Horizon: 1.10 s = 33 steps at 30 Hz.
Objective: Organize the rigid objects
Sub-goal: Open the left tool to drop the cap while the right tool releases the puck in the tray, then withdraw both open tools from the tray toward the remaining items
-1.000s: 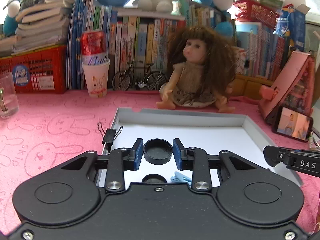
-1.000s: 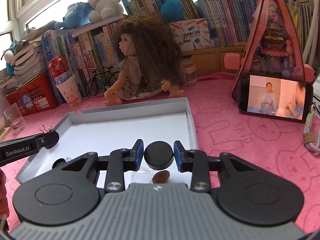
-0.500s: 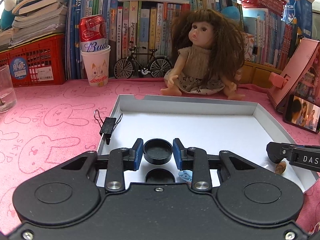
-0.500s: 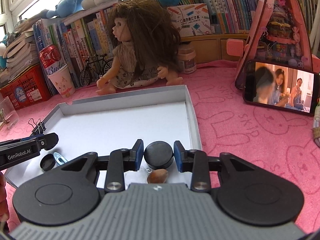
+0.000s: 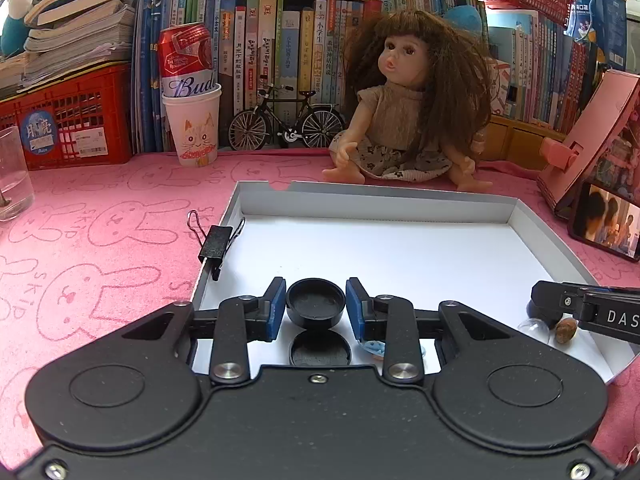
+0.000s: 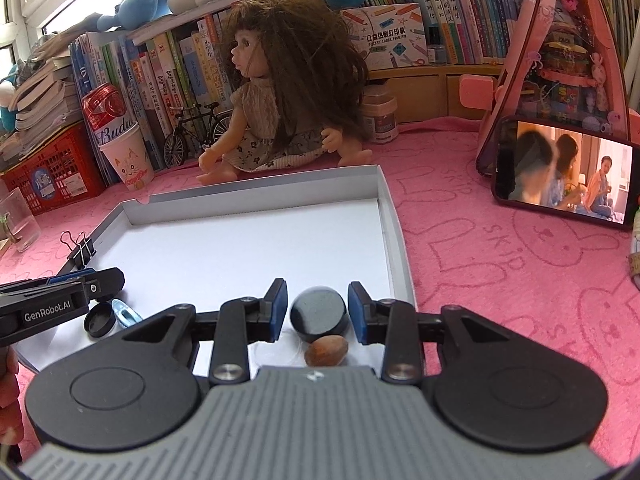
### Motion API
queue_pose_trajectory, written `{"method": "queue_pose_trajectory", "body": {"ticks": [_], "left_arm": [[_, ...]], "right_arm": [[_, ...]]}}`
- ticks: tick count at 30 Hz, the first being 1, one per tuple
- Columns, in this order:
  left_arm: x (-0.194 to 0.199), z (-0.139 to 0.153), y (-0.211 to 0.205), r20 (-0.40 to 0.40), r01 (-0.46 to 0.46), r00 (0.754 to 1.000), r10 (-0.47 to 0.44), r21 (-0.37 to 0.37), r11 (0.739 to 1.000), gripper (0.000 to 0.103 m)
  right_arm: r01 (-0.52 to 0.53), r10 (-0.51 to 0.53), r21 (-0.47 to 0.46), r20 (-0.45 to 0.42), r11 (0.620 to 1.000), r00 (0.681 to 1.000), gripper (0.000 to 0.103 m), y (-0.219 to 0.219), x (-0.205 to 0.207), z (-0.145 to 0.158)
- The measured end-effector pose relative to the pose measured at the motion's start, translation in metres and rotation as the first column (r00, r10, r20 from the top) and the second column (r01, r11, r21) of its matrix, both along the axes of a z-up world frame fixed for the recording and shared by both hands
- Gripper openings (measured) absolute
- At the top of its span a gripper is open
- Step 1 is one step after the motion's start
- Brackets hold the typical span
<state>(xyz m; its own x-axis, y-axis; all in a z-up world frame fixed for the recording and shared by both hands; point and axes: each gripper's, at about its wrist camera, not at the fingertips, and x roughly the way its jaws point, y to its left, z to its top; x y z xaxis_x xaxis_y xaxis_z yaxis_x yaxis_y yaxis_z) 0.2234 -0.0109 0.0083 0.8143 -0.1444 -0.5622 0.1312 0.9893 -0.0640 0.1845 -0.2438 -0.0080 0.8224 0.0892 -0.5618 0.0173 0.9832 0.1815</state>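
Observation:
A white tray (image 5: 376,204) lies on the pink cloth. My left gripper (image 5: 316,304) hovers low over its near left corner, jaws opening, a black cap (image 5: 316,302) between the pads with only a hair of gap. A second black cap (image 5: 320,350) and a small blue shoe (image 5: 374,348) lie on the tray floor just under it. My right gripper (image 6: 318,312) is at the tray's (image 6: 394,236) near right corner, jaws opening, a black disc (image 6: 318,314) sitting loose between the pads. A brown nut (image 6: 326,352) and a clear dome (image 6: 280,344) lie beside the disc.
A black binder clip (image 5: 218,242) sits on the tray's left rim. Behind the tray are a doll (image 5: 404,120), a model bicycle (image 5: 286,124), a paper cup holding a red can (image 5: 192,120) and books. A phone (image 6: 564,168) leans at the right, a glass (image 5: 12,176) stands at the far left.
Both grippers have come lower over the tray floor with their discs. Each pair of jaws has parted slightly from the disc it had been gripping.

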Motion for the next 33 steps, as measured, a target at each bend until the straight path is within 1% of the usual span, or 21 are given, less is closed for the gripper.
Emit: {"method": "queue_pose_trajectory", "body": {"ticks": [1, 2, 3, 9, 12, 14, 16, 18, 24, 28, 33], "left_arm": [[-0.001, 0.001, 0.0, 0.001, 0.0, 1.0, 0.0, -0.002, 1.0, 0.038], [-0.003, 0.002, 0.0, 0.005, -0.004, 1.0, 0.004, -0.003, 1.0, 0.045], [-0.005, 0.003, 0.0, 0.014, -0.01, 1.0, 0.01, -0.003, 1.0, 0.049], [-0.019, 0.012, -0.001, 0.045, 0.014, 0.999, -0.014, -0.008, 1.0, 0.06], [-0.028, 0.018, -0.001, 0.061, 0.018, 0.998, -0.017, -0.016, 1.0, 0.066], [-0.036, 0.02, -0.001, 0.067, 0.031, 0.997, -0.029, -0.025, 0.999, 0.069], [-0.044, 0.023, -0.001, 0.075, 0.046, 0.996, -0.044, -0.025, 0.999, 0.071], [-0.053, 0.025, -0.002, 0.085, 0.057, 0.995, -0.056, -0.02, 0.998, 0.073], [-0.08, 0.032, 0.004, 0.114, 0.072, 0.991, -0.067, -0.04, 0.997, 0.074], [-0.098, 0.036, 0.008, 0.131, 0.094, 0.987, -0.089, -0.035, 0.995, 0.075], [-0.119, 0.041, 0.01, 0.146, 0.118, 0.983, -0.11, -0.044, 0.992, 0.076]], "right_arm": [[0.001, -0.001, 0.001, 0.0, 1.0, 1.0, 0.049, 0.0, 0.0, 0.0], [-0.001, 0.001, 0.006, 0.002, 1.0, 1.0, 0.057, 0.0, -0.001, 0.001], [-0.003, 0.003, 0.01, 0.005, 1.0, 1.0, 0.058, 0.0, -0.002, 0.002], [-0.015, 0.015, -0.006, 0.038, 1.0, 0.999, 0.069, 0.003, -0.012, 0.01], [-0.024, 0.024, -0.009, 0.056, 1.0, 0.998, 0.077, 0.005, -0.02, 0.014], [-0.034, 0.035, -0.017, 0.069, 0.999, 0.997, 0.084, 0.007, -0.026, 0.016], [-0.043, 0.046, -0.033, 0.084, 0.999, 0.995, 0.087, 0.008, -0.032, 0.019], [-0.055, 0.059, -0.044, 0.091, 0.998, 0.994, 0.087, 0.01, -0.037, 0.021], [-0.076, 0.083, -0.059, 0.117, 0.995, 0.99, 0.092, 0.009, -0.056, 0.027], [-0.092, 0.102, -0.078, 0.131, 0.993, 0.986, 0.093, 0.007, -0.07, 0.03], [-0.108, 0.121, -0.091, 0.15, 0.99, 0.981, 0.097, 0.007, -0.086, 0.031]]}}
